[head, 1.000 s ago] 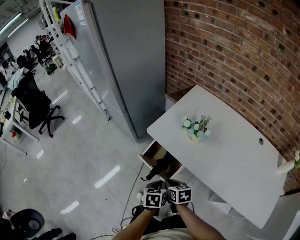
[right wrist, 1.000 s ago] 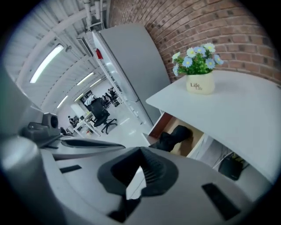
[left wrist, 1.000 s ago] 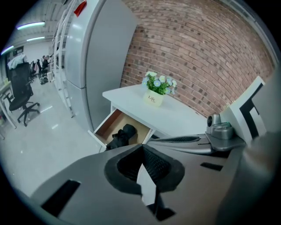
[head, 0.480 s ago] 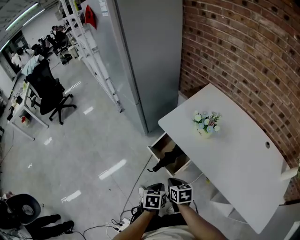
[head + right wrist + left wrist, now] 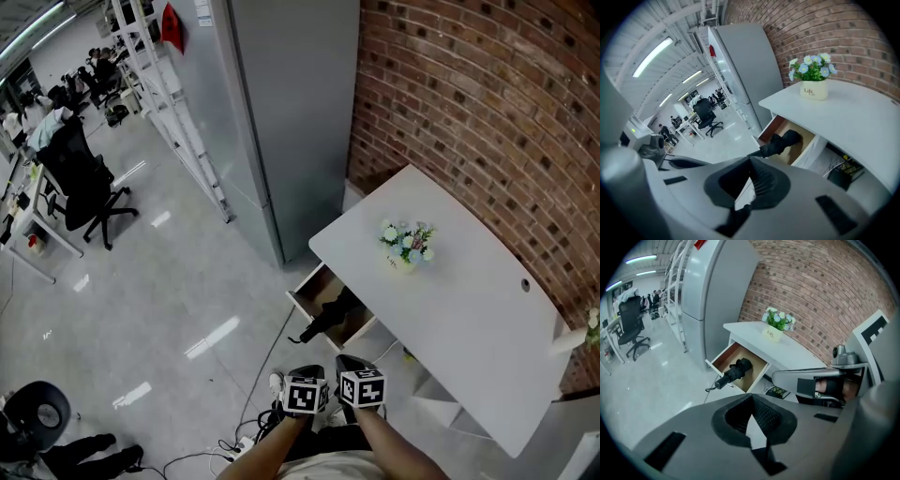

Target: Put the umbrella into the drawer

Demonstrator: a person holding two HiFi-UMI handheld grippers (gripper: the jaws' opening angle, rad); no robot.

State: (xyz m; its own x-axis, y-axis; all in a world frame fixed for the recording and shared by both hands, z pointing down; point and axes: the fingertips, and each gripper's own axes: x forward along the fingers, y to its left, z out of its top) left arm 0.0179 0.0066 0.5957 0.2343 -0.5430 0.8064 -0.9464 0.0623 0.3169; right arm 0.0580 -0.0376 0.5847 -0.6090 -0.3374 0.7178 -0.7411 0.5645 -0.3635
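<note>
Nearest, at the bottom edge of the head view: two forearms (image 5: 281, 455), each with a gripper, side by side and almost touching. Left gripper (image 5: 312, 375) clenched tight, nothing between the jaws, tilted down and ahead. Right gripper (image 5: 749, 185) just beside it, likewise clenched and empty, pads pressed together. Neither touching the umbrella, both well apart from the drawer.

Below and left of the grippers, on the shiny grey floor (image 5: 159, 309): loose cables (image 5: 246, 433).

Next out: drawer (image 5: 305, 292), pulled open from under the near end of the desk (image 5: 469, 319), wooden inside showing. In it, the umbrella (image 5: 330, 317), black and folded, lying slantwise across the drawer. Thick end inside, toward the back; thin handle end sticking out past the front edge and over the floor. Not fully inside.

On the white desk top, toward the drawer end: flowers (image 5: 405, 246), white and blue, upright in a small pale pot.

Beyond the desk: brick wall (image 5: 487, 94) along its far side, and a tall grey fridge (image 5: 281, 103) standing against the wall just beside the desk's end.

Farthest, at upper left: black chair (image 5: 80, 183), white racks, and an office area too small to tell apart.
</note>
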